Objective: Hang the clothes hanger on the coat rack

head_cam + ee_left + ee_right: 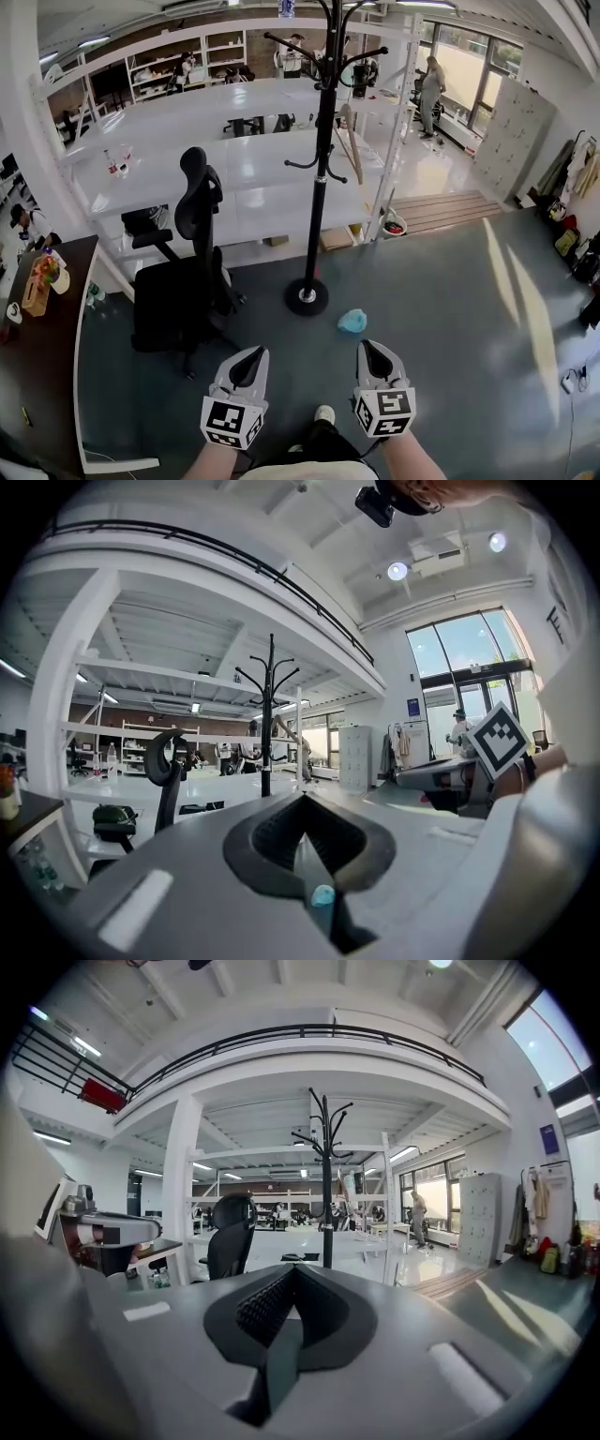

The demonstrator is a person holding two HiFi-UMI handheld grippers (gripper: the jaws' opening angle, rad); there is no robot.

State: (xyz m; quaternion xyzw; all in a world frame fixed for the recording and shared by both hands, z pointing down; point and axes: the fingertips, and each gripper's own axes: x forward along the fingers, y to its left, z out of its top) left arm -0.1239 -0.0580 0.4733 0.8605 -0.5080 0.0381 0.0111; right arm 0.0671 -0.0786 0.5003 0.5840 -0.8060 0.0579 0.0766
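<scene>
The grey floor (450,309) takes up most of the room and lies open to the right and in front of the person, with bags and boxes only along the far right wall. Behind it a white shelving frame (225,178) runs across the back, its posts closing in the space just beyond the coat rack. A dark wooden counter (42,375) lines the left edge, and a black office chair (178,291) stands just beside it, narrowing the way on that side. The black coat rack (323,141) stands upright in the middle on a round base, near the chair but apart from it, with bare floor around the foot. A pale wooden piece that looks like the clothes hanger (351,141) hangs close against the right of the pole, about midway up; which hook carries it I cannot tell. Low in front, well short of the rack, the left gripper (253,356) and right gripper (368,349) are held side by side, each with its jaws pressed together on nothing. A small crumpled light-blue thing (352,322) lies on the floor between the right gripper and the rack's base.
</scene>
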